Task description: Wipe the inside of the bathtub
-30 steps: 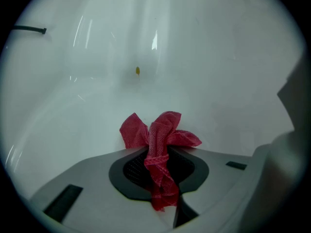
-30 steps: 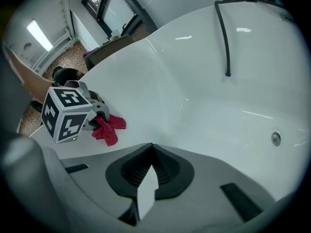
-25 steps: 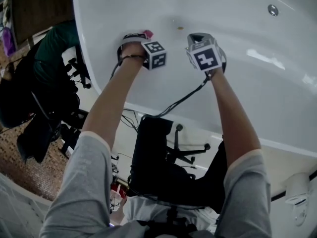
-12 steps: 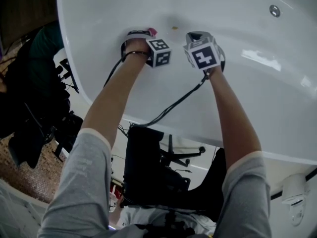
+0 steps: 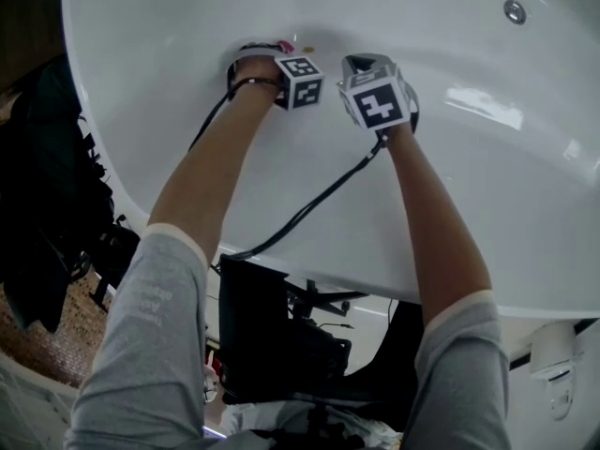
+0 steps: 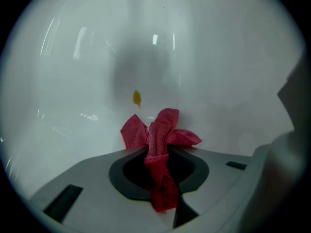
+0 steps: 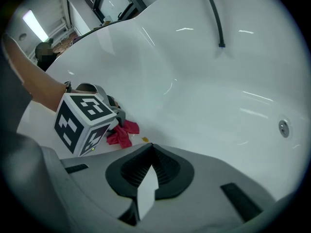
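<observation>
To the right of both tools the bathtub's (image 5: 487,186) white inner wall is bare and smooth, giving wide room as far as the round metal fitting (image 5: 514,10). The left tool (image 6: 158,155) and right tool (image 7: 151,153) stand near each other, with only a narrow lane between their marker cubes. The red cloth (image 6: 161,130) pinched in the left tool's jaws bunches out ahead of it. A small yellow speck (image 6: 137,97) lies just beyond, with open wall past that. A black cable (image 5: 309,209) trails from the right tool across the wall between the forearms. A dark hose (image 7: 216,13) hangs on the far wall, well apart from both tools
</observation>
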`<action>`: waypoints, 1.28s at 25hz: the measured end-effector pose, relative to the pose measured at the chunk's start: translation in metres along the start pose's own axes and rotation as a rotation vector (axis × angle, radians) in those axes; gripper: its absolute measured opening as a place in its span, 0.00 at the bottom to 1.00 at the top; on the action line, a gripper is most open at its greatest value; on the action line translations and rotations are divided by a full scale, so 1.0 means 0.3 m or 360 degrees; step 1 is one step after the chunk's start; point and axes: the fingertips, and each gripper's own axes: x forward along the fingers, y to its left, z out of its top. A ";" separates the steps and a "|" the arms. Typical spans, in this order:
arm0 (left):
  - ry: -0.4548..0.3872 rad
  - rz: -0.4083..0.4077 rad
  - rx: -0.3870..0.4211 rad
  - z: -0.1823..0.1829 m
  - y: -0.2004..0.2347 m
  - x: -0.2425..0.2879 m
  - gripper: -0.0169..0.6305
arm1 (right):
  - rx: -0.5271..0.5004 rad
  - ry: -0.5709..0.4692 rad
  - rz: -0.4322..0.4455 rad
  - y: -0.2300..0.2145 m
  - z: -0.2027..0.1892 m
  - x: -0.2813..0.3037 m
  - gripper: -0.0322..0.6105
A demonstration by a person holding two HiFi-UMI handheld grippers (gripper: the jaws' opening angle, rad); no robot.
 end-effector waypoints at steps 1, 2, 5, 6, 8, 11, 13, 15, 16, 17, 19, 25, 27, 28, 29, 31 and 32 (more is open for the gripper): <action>-0.0006 0.0004 0.0001 0.014 0.010 0.010 0.15 | 0.0002 0.0003 -0.0009 -0.010 -0.010 0.007 0.06; -0.0011 0.0009 0.0001 0.026 0.019 0.019 0.15 | 0.0005 0.0004 -0.0020 -0.019 -0.019 0.013 0.06; -0.0038 0.0023 -0.0005 0.055 0.040 0.035 0.15 | 0.0024 0.0016 -0.0022 -0.033 -0.043 0.026 0.06; -0.0048 0.0026 -0.0009 0.065 0.045 0.038 0.15 | 0.0032 0.0021 -0.0020 -0.037 -0.051 0.029 0.06; -0.0063 0.0031 -0.0013 0.083 0.054 0.045 0.15 | 0.0046 0.0027 -0.0024 -0.047 -0.065 0.034 0.06; -0.0099 0.0040 -0.0018 0.106 0.064 0.065 0.15 | 0.0043 0.0015 -0.0071 -0.071 -0.071 0.043 0.06; -0.0143 0.0058 -0.0026 0.122 0.074 0.078 0.15 | 0.0039 0.0006 -0.0084 -0.080 -0.068 0.046 0.06; -0.0207 0.0078 -0.0041 0.146 0.083 0.083 0.15 | 0.0036 -0.0005 -0.0095 -0.094 -0.064 0.043 0.06; -0.0244 0.0086 -0.0053 0.158 0.085 0.084 0.15 | 0.0038 -0.0012 -0.0104 -0.103 -0.063 0.041 0.06; -0.0281 0.0094 -0.0060 0.168 0.087 0.085 0.15 | 0.0043 -0.0019 -0.0116 -0.113 -0.062 0.038 0.06; -0.0347 0.0113 -0.0064 0.182 0.091 0.084 0.15 | 0.0063 -0.0032 -0.0149 -0.135 -0.064 0.033 0.06; -0.0462 0.0137 -0.0078 0.240 0.095 0.067 0.15 | 0.0140 -0.0049 -0.0221 -0.222 -0.101 0.007 0.06; -0.0496 0.0143 -0.0098 0.258 0.096 0.059 0.15 | 0.0157 -0.0052 -0.0235 -0.241 -0.111 0.002 0.06; -0.0509 0.0145 -0.0106 0.267 0.096 0.055 0.15 | 0.0165 -0.0053 -0.0239 -0.248 -0.115 0.001 0.06; -0.0523 0.0147 -0.0114 0.278 0.097 0.049 0.15 | 0.0170 -0.0051 -0.0238 -0.252 -0.118 0.000 0.06; -0.0564 0.0151 -0.0130 0.305 0.099 0.033 0.15 | 0.0175 -0.0032 -0.0223 -0.253 -0.128 0.000 0.06; -0.0587 0.0159 -0.0130 0.322 0.098 0.023 0.15 | 0.0176 -0.0026 -0.0222 -0.255 -0.134 -0.001 0.06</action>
